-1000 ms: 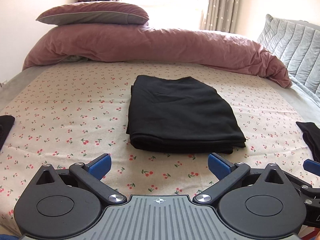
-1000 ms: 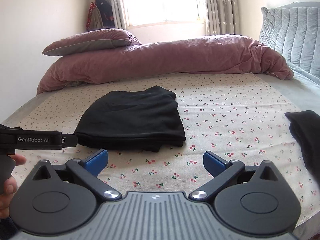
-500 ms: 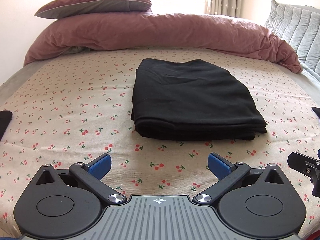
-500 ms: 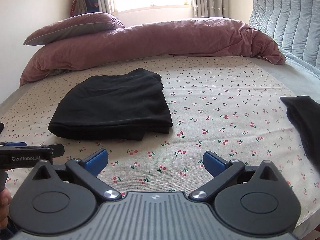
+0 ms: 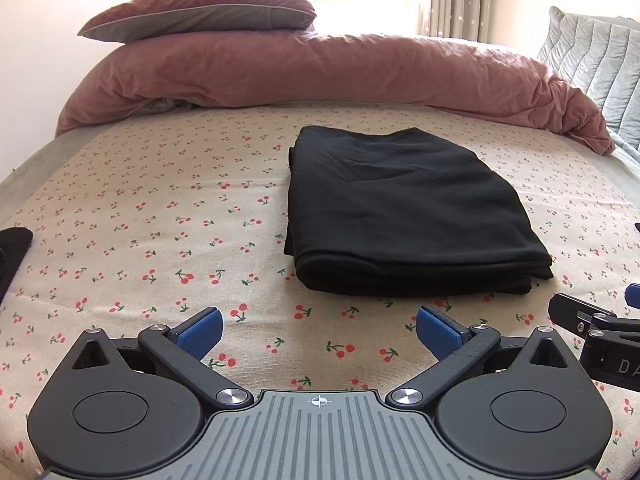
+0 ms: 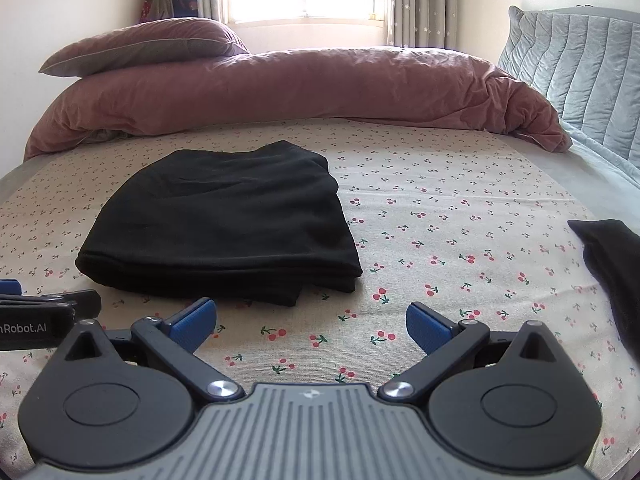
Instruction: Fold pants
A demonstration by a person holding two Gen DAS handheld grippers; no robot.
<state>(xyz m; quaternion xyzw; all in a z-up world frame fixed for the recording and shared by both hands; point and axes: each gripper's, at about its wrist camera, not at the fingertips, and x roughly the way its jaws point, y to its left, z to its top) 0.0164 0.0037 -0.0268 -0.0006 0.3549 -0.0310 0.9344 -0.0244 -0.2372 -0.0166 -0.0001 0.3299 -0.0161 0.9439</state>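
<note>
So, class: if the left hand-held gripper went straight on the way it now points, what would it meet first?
Probably the folded black pants. The left hand-held gripper is open and empty over the cherry-print sheet, with the pants' near folded edge just ahead, slightly right of centre. Its height above the sheet is unclear.

Both wrist views look low across the bed, sharing the folded pants nearby

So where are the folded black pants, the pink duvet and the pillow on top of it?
folded black pants (image 5: pixel 404 208), left wrist view, middle of top layer.
pink duvet (image 6: pixel 304 92), right wrist view, middle of the roll.
pillow (image 5: pixel 200 16), left wrist view, its grey side.
</note>
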